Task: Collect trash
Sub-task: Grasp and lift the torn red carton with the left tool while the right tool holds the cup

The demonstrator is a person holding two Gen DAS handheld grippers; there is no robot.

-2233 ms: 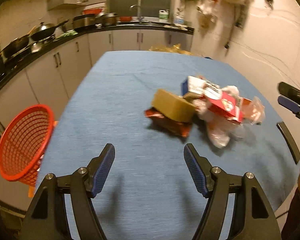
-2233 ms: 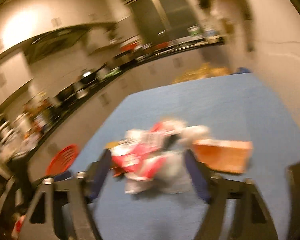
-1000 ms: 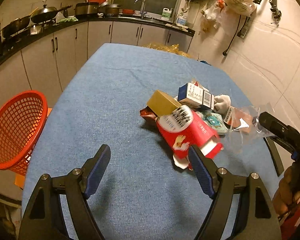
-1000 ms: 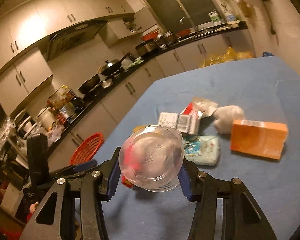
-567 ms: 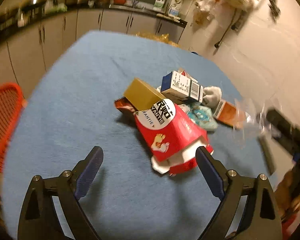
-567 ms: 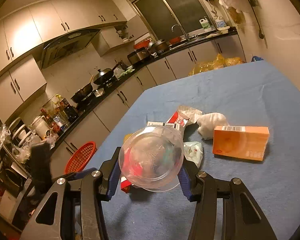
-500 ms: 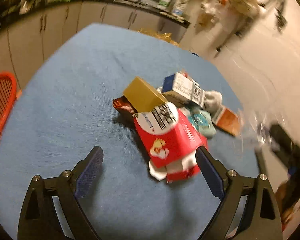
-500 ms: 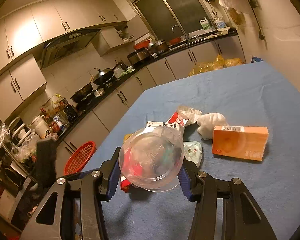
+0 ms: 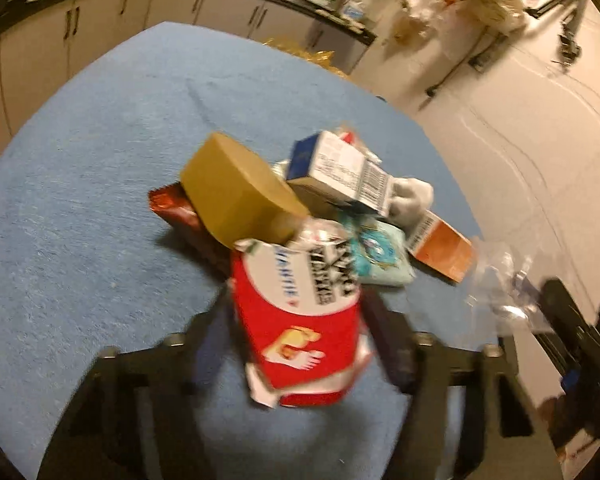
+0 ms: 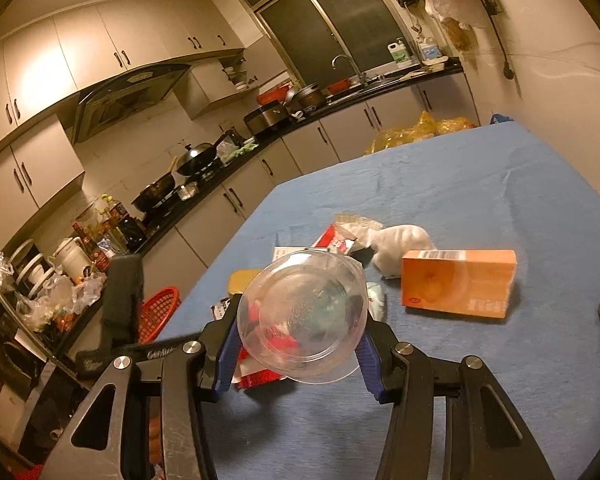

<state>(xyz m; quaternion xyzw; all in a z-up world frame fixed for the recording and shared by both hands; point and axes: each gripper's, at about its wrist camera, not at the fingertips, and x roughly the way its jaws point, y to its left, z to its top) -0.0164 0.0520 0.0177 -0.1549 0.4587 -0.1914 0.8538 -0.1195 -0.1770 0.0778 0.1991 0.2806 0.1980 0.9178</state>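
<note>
A pile of trash lies on the blue table: a tan box, a white and blue carton, a teal packet, an orange box and a dark red wrapper. My left gripper is shut on a red and white paper carton; the view is blurred. My right gripper is shut on a clear plastic cup, held above the table. The cup also shows in the left wrist view.
A red basket stands on the floor left of the table, below the kitchen counter. A white crumpled wad lies behind the orange box. The left gripper's body shows in the right wrist view. A wall is close on the right.
My left gripper has moved forward and closed on the red and white carton. My right gripper has kept hold of the clear cup and barely moved.
</note>
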